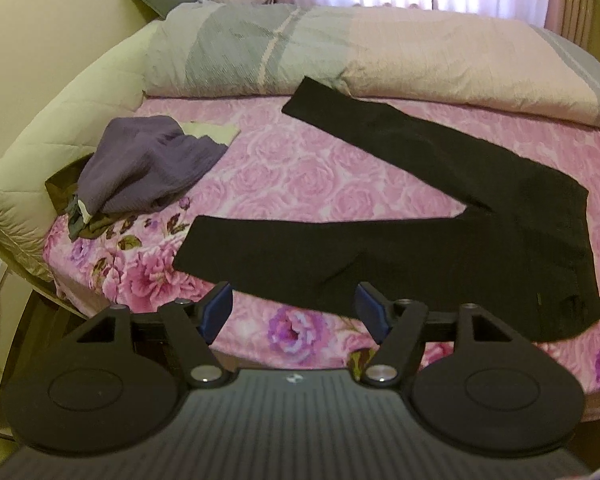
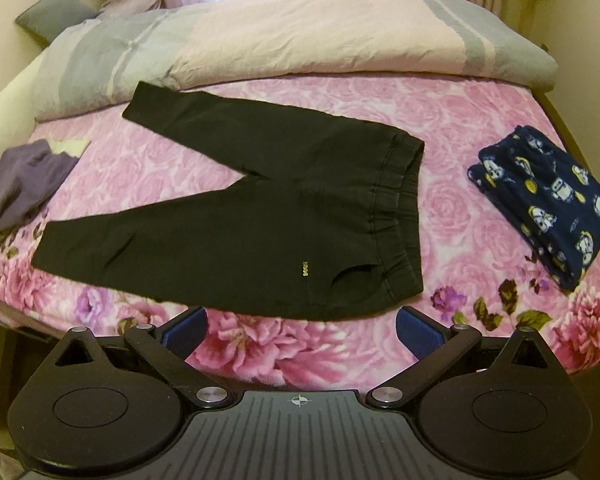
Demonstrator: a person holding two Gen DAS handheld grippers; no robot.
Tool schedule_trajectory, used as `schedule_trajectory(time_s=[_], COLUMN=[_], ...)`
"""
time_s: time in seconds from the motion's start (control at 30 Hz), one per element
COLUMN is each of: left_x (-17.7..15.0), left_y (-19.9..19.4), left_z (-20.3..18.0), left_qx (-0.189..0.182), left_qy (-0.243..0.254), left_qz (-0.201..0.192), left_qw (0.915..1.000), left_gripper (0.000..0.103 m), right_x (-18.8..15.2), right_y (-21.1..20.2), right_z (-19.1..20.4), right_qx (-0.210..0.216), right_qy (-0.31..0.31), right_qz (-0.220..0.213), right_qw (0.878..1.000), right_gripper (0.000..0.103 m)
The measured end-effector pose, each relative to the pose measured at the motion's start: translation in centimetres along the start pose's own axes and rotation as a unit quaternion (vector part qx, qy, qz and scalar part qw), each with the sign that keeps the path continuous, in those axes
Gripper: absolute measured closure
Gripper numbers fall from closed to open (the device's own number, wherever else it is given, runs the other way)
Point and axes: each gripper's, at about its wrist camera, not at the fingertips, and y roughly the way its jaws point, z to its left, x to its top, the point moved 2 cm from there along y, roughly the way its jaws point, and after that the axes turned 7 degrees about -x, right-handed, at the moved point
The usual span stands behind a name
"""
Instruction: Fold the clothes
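Note:
Black trousers [image 1: 440, 240] [image 2: 268, 216] lie flat on the pink floral bedspread [image 1: 300, 176] [image 2: 452, 128], legs spread apart toward the left, elastic waistband to the right. My left gripper [image 1: 294, 306] hangs open just short of the near leg's lower edge, holding nothing. At the bed's front edge my right gripper [image 2: 300, 330] is open too, just below the trousers' hip and pocket, touching nothing.
A crumpled purple garment [image 1: 148, 168] [image 2: 24, 184] lies at the bed's left with other clothes under it. A folded navy printed garment [image 2: 548, 204] sits at the right. A rolled pink and grey duvet [image 1: 380, 52] [image 2: 300, 36] runs along the far side.

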Motion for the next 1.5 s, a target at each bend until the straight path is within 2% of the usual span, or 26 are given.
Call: schedule_trajectory(time_s=[0.3, 0.7, 1.1, 1.5], left_x=[-1.8, -3.6, -4.7, -5.2], left_y=[0.0, -0.4, -0.6, -1.1], left_z=[-1.0, -1.8, -1.0, 0.2], left_qx=[-0.009, -0.024, -0.03, -0.02], left_qy=[0.016, 0.028, 0.025, 0.011], left_qz=[0.021, 0.029, 0.034, 0.034], left_qw=[0.9996, 0.9989, 0.9986, 0.9992], left_gripper=[0.038, 0.038, 0.038, 0.038], right_x=[-1.0, -2.1, -2.7, -2.7], right_y=[0.6, 0.4, 0.0, 0.0], right_z=[0.6, 1.2, 2.1, 3.9], right_qx=[0.002, 0.0, 0.001, 0.013], right_qy=[-0.016, -0.022, -0.026, -0.043], right_qz=[0.019, 0.026, 0.026, 0.023], right_qw=[1.0, 0.999, 0.999, 0.999], right_gripper=[0.0, 0.0, 0.0, 0.0])
